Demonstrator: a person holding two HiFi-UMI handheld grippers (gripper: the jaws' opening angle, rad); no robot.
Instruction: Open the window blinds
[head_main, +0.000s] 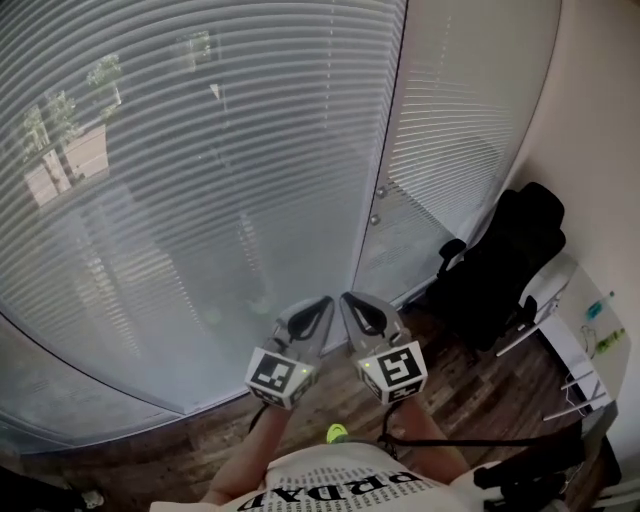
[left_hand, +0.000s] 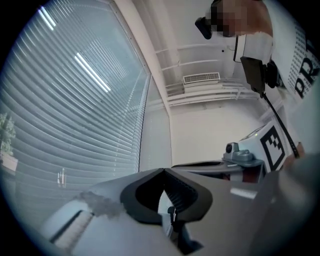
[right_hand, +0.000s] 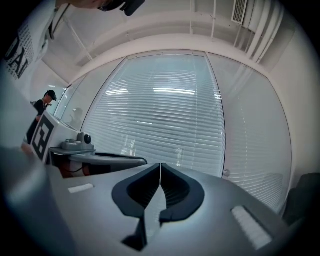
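Large white slatted blinds (head_main: 200, 170) cover the window ahead, their slats partly tilted so trees and a building show faintly through. A second, narrower blind (head_main: 455, 120) hangs to the right past a white frame post (head_main: 385, 150). My left gripper (head_main: 325, 300) and right gripper (head_main: 347, 297) are held side by side in front of the blinds, tips apart from the slats. Both are shut with nothing between the jaws. The blinds (right_hand: 165, 120) fill the right gripper view; in the left gripper view the blinds (left_hand: 75, 110) run along the left side.
A black office chair (head_main: 500, 270) stands at the right by a white desk (head_main: 575, 340). Two small round knobs (head_main: 377, 205) sit on the frame post. Wooden floor (head_main: 470, 385) runs under the window.
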